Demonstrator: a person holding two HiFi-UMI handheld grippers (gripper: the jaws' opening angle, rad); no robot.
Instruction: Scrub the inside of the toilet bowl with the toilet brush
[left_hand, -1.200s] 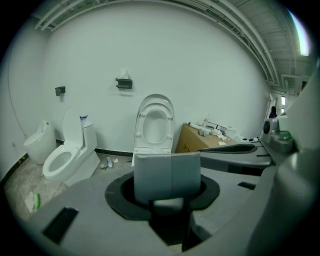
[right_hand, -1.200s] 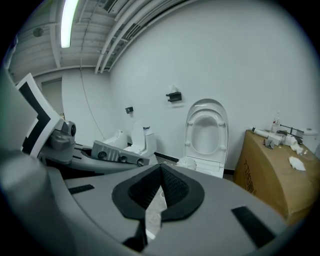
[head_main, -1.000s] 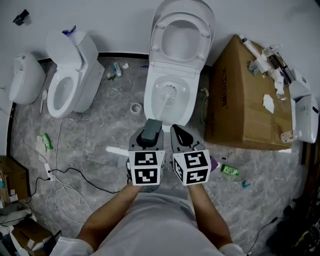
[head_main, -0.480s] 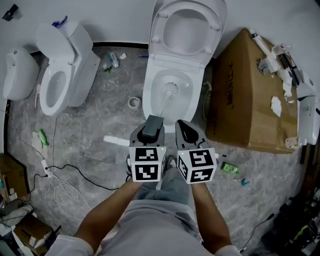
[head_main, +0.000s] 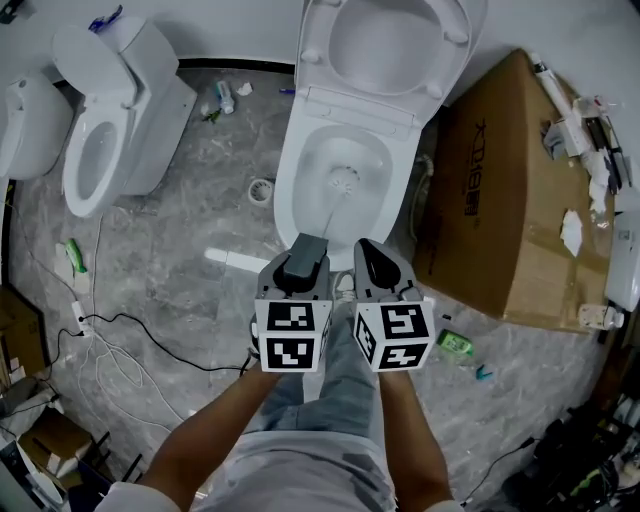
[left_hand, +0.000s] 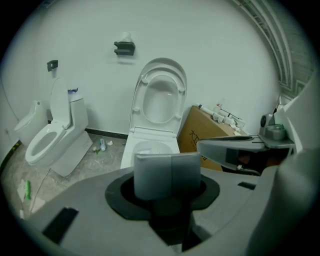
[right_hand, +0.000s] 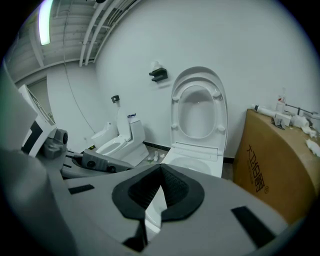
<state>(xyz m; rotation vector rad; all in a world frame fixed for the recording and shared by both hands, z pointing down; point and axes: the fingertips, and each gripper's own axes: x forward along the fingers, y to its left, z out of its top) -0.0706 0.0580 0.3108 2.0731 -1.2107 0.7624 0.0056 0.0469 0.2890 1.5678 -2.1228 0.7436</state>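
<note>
Person's legs at the bottom of the head view, both grippers held side by side above them. Left gripper (head_main: 305, 246) (left_hand: 171, 172) – jaws pressed together, clamped on the handle end of the toilet brush (head_main: 331, 207). Right gripper (head_main: 368, 256) (right_hand: 160, 172) – pad tips meeting, nothing pinched between them.

The handle slants up from the left gripper into the toilet bowl (head_main: 288, 172); the bristle head sits low in the basin, near its centre. Lid (head_main: 392, 42) is raised against the wall. Cardboard box (head_main: 500, 200) stands just beside the bowl at the right. A second toilet (head_main: 100, 125) stands well apart at the far left.
</note>
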